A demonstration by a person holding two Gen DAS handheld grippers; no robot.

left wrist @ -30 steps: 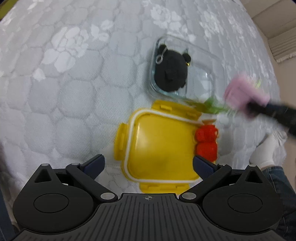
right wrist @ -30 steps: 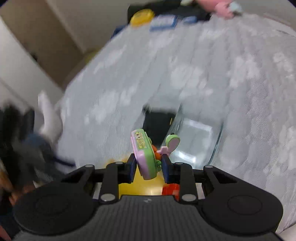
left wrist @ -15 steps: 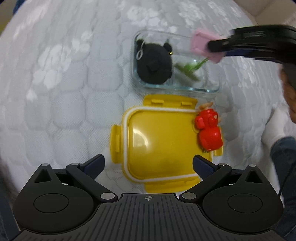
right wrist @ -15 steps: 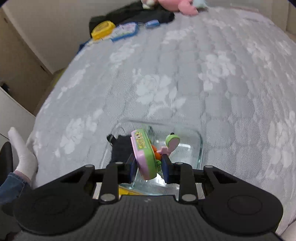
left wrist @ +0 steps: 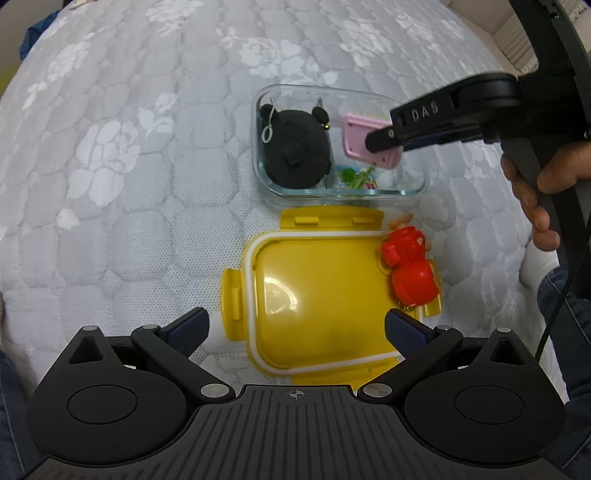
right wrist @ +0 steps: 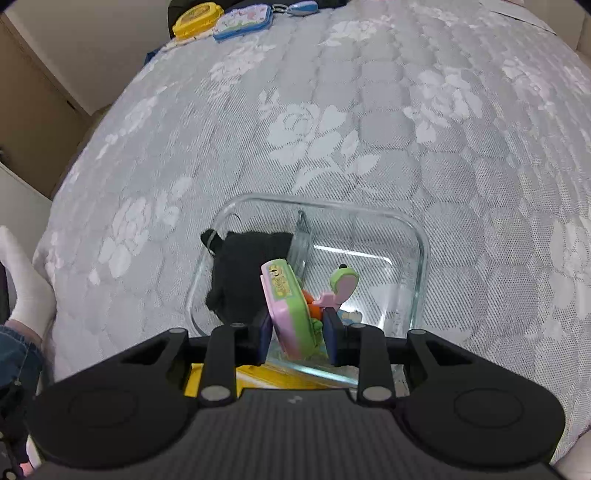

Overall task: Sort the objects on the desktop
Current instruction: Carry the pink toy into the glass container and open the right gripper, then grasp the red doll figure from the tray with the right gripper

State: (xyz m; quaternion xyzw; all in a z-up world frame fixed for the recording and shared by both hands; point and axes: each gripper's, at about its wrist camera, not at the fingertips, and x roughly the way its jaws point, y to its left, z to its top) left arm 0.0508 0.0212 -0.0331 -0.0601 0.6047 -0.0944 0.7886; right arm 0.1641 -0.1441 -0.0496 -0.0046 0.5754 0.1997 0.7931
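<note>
A clear glass container (left wrist: pixel 417 184) (right wrist: pixel 421 258) with a divider lies on the quilted bedspread. Its left compartment holds a black plush toy (left wrist: pixel 295 151) (right wrist: pixel 240 277). My right gripper (right wrist: pixel 297 332) (left wrist: pixel 384 142) is shut on a pink and green toy (right wrist: pixel 288 306) (left wrist: pixel 360 142) and holds it low over the right compartment. Just in front of the container lies the yellow lid (left wrist: pixel 325 295), with a red toy figure (left wrist: pixel 408 269) on its right edge. My left gripper (left wrist: pixel 295 328) hangs open above the lid's near part, holding nothing.
A person's hand (left wrist: pixel 543 195) grips the right tool's handle. A white sock and a denim leg (right wrist: pixel 22 295) lie at the bed's left edge. Far off, a yellow case (right wrist: pixel 197 16) and a blue-rimmed case (right wrist: pixel 243 18) rest by dark cloth.
My right gripper has carried the pink and green toy from beside the container to over its right compartment and lowered it. The left view has shifted and rolled slightly; its jaws stay open.
</note>
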